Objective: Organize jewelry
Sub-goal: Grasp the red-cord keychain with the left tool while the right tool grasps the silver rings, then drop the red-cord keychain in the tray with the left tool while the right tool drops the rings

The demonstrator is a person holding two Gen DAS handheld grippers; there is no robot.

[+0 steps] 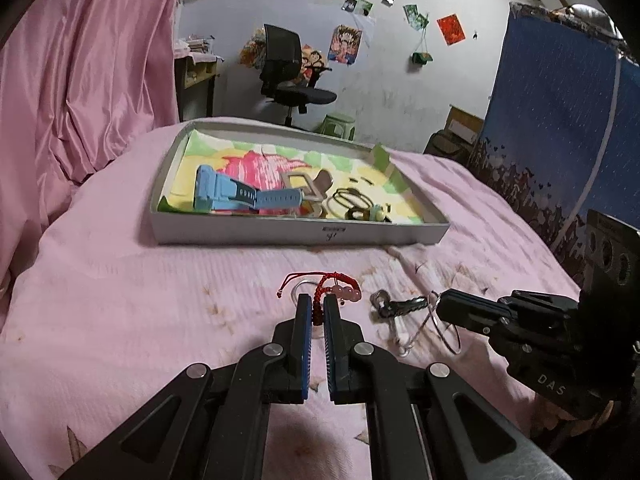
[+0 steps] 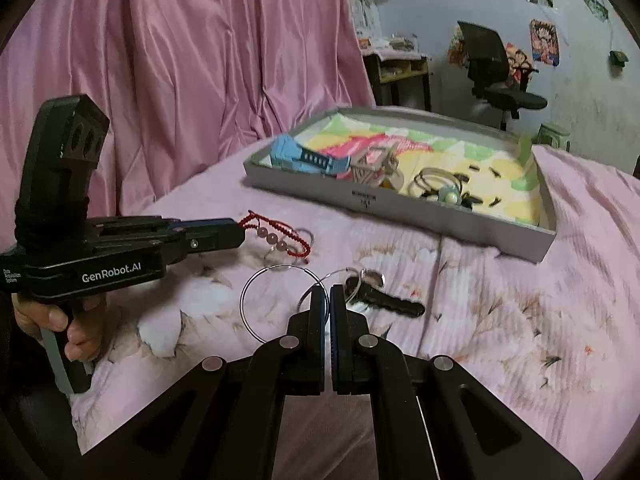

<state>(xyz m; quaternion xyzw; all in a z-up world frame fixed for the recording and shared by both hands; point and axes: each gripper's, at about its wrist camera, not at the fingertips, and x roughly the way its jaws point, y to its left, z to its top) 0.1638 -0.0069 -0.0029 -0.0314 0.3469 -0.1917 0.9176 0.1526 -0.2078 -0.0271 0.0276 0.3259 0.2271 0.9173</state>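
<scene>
My left gripper point(image 1: 318, 303) is shut on a red cord bracelet point(image 1: 320, 287) with pink beads, held just above the pink bedspread; it also shows in the right wrist view point(image 2: 276, 236). My right gripper point(image 2: 329, 294) is shut on thin silver hoop earrings point(image 2: 264, 304), and it shows at the right of the left wrist view point(image 1: 444, 306). A shallow grey tray point(image 1: 280, 232) with a colourful liner lies beyond, holding a blue watch point(image 1: 228, 196), a beige watch point(image 1: 304, 188) and bangles point(image 1: 352, 200).
A black hair clip point(image 2: 384, 304) and a small silver piece point(image 1: 380, 298) lie on the bedspread near the right gripper. A pink curtain point(image 1: 80, 60) hangs left. A black office chair point(image 1: 288, 72) and a blue panel point(image 1: 560, 120) stand behind.
</scene>
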